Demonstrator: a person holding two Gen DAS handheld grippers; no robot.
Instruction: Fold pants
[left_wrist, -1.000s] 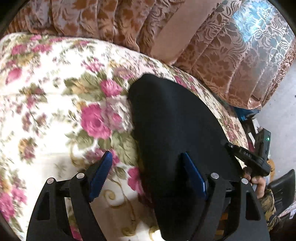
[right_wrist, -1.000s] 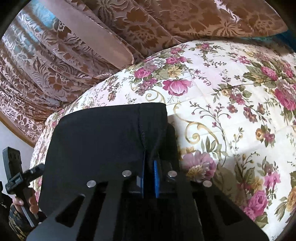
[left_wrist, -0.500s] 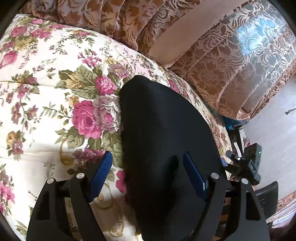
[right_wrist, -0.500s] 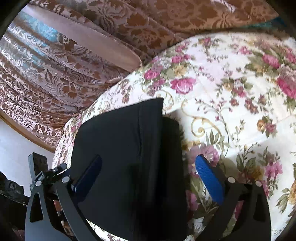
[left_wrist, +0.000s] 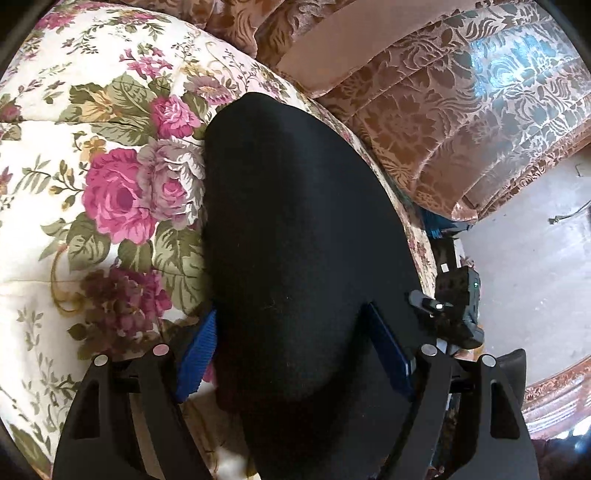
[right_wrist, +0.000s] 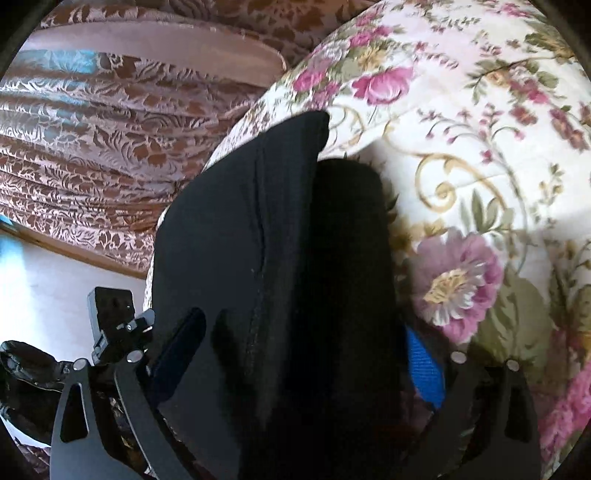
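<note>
The black pants (left_wrist: 295, 229) lie folded in a compact stack on the floral bedspread (left_wrist: 92, 177). In the left wrist view my left gripper (left_wrist: 295, 350) is open, its blue-padded fingers (left_wrist: 199, 350) straddling the near end of the stack. In the right wrist view the pants (right_wrist: 273, 258) show a raised folded layer with a seam. My right gripper (right_wrist: 299, 365) is open, its fingers either side of the stack, holding nothing. The other gripper (left_wrist: 454, 310) shows at the right edge of the left wrist view and again in the right wrist view (right_wrist: 110, 325).
Brown patterned curtains (left_wrist: 443, 92) hang past the bed's far edge. The bed edge drops to a pale floor (left_wrist: 535, 258) on the right of the left wrist view. The flowered bedspread (right_wrist: 480, 147) stretches wide to the right of the pants.
My right gripper was shut on the pants' folded edge a second ago and has opened and let go. Both grippers have moved in lower over the stack.
</note>
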